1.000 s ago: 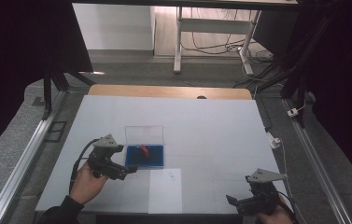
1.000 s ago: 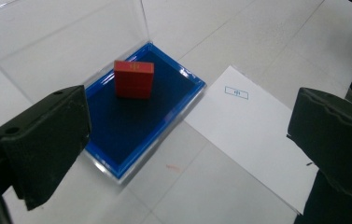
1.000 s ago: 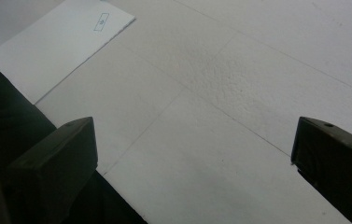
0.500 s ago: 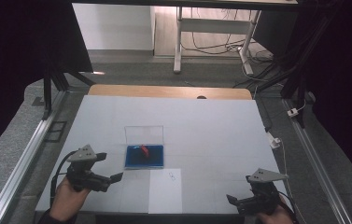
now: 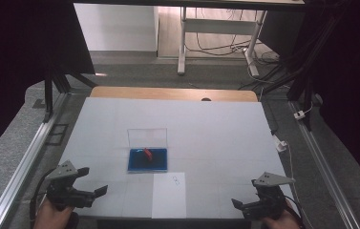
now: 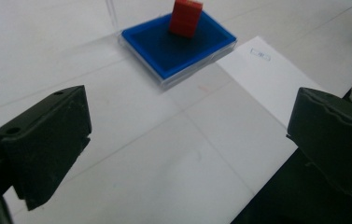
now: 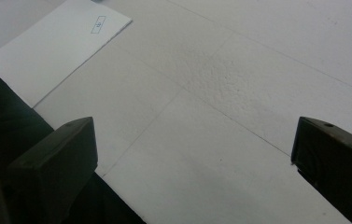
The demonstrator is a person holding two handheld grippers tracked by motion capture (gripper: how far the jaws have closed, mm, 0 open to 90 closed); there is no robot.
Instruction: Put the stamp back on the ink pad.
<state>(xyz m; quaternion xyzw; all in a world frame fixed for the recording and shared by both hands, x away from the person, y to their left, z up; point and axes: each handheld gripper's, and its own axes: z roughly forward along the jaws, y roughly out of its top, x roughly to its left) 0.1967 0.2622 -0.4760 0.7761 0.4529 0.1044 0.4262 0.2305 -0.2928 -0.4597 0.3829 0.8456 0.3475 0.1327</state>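
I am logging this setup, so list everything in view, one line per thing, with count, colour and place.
small red block: one, red, standing on the blue pad inside the case.
clear plastic case with blue pad: one, blue base with its clear lid raised at the back, middle of the table.
white paper sheet with a small printed mark: one, white, at the near table edge just in front of the case.
white table top: one, white with faint grid lines, centre of the high view.
wooden strip: one, tan, along the far table edge.
left gripper: one, black with grey plate, near left corner, jaws apart, holding nothing.
right gripper: one, black with grey plate, near right corner, jaws apart, holding nothing.
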